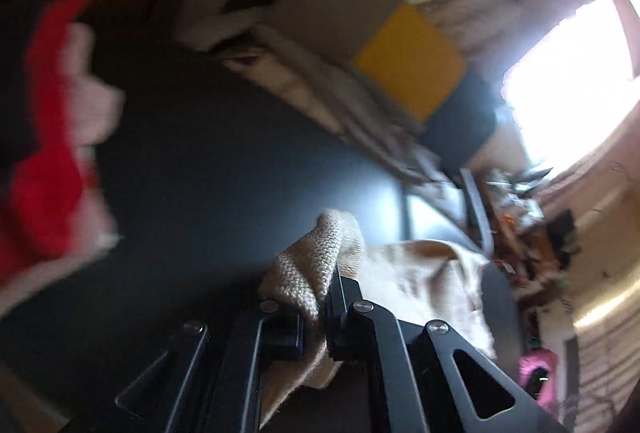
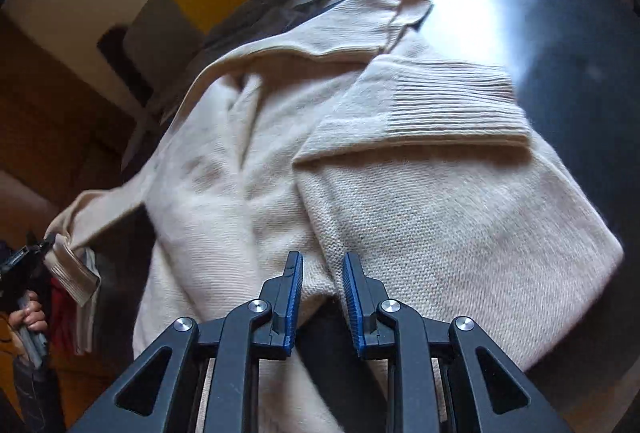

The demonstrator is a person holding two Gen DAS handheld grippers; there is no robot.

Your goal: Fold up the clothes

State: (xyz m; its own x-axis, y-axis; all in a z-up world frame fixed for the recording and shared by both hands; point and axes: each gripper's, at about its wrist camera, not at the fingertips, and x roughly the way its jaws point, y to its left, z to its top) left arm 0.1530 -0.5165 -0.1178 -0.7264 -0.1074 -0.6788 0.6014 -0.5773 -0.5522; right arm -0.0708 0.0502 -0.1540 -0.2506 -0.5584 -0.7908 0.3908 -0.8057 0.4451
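The cream knit sweater [image 2: 360,161] lies on the dark round table [image 2: 560,45] just ahead of the right gripper [image 2: 322,265], whose jaws stand slightly apart with nothing between them. Its long axis runs away up-left; a ribbed cuff [image 2: 452,105] is folded across the body, pointing right. The left gripper [image 1: 320,297] is clamped on a fold of the knit. Its view is smeared; the red shape [image 1: 44,169] at far left is unreadable.

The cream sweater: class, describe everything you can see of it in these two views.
The cream sweater is a soft, fuzzy knit with ribbed cuffs. It lies partly folded on a dark round table, one sleeve laid across its body. The left gripper is shut on a bunch of its knit, and its other sleeve stretches towards that gripper. The right gripper hangs open just above its near edge.
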